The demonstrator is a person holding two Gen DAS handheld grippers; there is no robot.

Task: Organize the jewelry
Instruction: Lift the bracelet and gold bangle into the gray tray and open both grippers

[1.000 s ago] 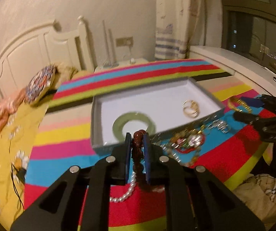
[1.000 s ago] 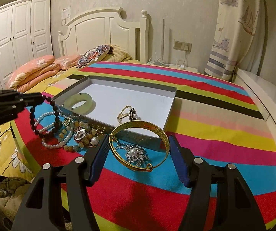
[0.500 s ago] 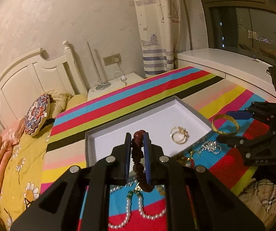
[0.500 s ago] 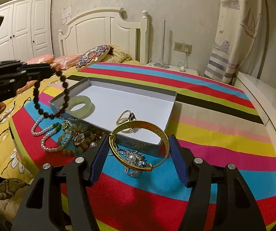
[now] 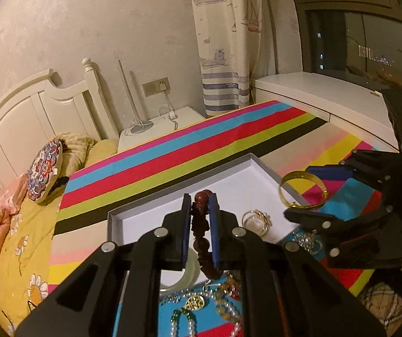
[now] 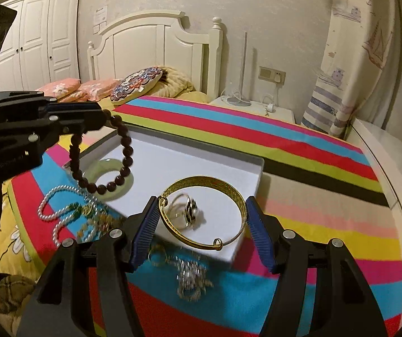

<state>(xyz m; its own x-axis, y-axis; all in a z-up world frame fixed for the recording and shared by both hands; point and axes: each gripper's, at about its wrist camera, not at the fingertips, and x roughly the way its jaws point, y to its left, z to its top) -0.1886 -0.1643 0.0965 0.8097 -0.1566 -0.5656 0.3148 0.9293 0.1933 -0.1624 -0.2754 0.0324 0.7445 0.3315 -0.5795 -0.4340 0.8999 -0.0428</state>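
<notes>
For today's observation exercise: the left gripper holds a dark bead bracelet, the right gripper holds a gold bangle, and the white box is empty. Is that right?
Not quite: the white box is not empty. The right wrist view shows a green bangle and gold rings in it. The left gripper does hold the dark bead bracelet, the right gripper the gold bangle.

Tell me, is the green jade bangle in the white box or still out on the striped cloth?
In the box. The green jade bangle lies flat on the white floor of the box, inside its near left corner.

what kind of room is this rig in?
Almost certainly a bedroom: a white headboard with pillows on a bed, a white wardrobe, and a nightstand beside a sailboat-print curtain.
</notes>
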